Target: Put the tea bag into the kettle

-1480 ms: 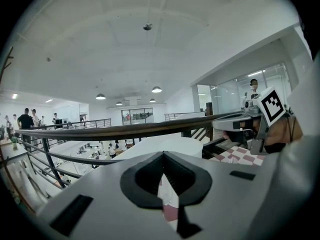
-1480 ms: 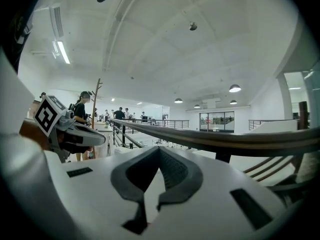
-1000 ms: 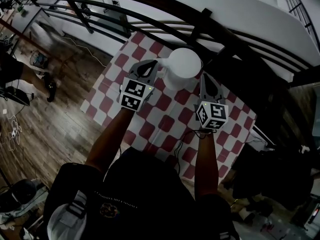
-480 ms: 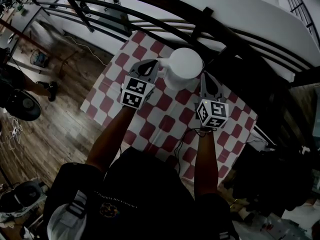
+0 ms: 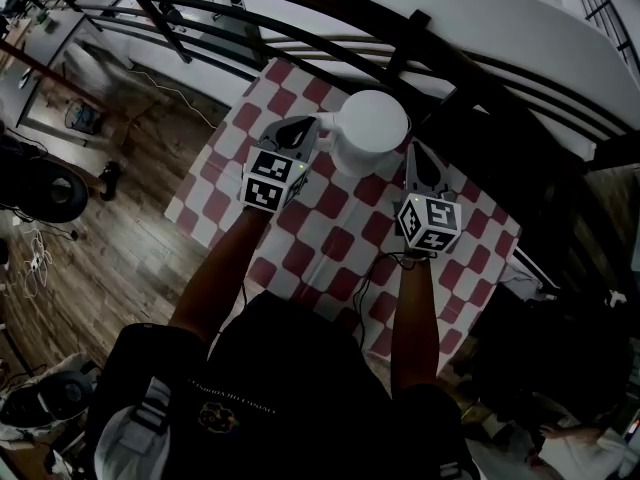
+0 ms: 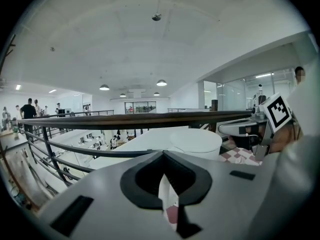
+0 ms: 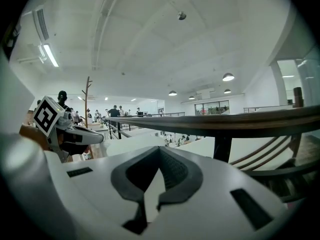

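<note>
White kettle (image 5: 368, 128), upright, on checked table (image 5: 300, 258)

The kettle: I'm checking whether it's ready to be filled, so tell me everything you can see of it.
The kettle is white, round and squat, smooth like plastic or ceramic, with a stub jutting left, spout or handle. Its top looks closed. It stands upright on the red-and-white checked cloth between the left gripper and the right gripper; whether either touches it is unclear.
</note>
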The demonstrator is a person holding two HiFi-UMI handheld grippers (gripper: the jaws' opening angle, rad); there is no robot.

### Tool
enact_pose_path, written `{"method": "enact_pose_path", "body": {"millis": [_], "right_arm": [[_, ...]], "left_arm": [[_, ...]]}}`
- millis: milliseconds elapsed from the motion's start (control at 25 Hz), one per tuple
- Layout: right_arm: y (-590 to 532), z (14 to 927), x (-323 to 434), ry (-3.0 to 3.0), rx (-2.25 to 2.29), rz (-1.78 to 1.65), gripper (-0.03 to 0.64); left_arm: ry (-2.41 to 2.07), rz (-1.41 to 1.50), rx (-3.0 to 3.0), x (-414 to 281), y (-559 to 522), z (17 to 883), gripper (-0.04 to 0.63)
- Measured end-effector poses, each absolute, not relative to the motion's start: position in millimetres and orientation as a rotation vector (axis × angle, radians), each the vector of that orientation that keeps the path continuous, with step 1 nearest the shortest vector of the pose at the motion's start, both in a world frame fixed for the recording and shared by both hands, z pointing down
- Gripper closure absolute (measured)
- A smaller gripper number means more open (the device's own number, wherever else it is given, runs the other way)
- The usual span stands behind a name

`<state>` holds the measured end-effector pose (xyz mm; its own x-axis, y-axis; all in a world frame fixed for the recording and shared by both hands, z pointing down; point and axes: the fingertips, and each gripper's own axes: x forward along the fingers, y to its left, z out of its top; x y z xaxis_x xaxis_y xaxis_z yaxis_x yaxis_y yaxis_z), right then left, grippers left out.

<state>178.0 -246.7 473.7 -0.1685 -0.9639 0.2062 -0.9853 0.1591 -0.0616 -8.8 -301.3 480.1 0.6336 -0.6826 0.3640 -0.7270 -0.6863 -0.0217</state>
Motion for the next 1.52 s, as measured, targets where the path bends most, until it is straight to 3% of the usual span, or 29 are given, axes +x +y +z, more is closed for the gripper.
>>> {"method": "enact_pose_path", "body": {"millis": [760,1080,1520], "right_arm": [[-255.7,445.4,134.6,-2.476,1.866,0.263,0.607],[-252.6,387.0,80.6,-2.74,1.635,0.013,0.607],[-246.8,409.4,86.4,-2.688,1.647,0.08,0.606]], "left_arm": [[-1.177,0.519,2.726,-10.0,-302.6,481.4,0.597],[-1.19,0.515,2.728,-8.8,-302.4,476.9,0.597],[-1.196,0.509,2.739,-7.7,-301.2,477.5,0.597]]}}
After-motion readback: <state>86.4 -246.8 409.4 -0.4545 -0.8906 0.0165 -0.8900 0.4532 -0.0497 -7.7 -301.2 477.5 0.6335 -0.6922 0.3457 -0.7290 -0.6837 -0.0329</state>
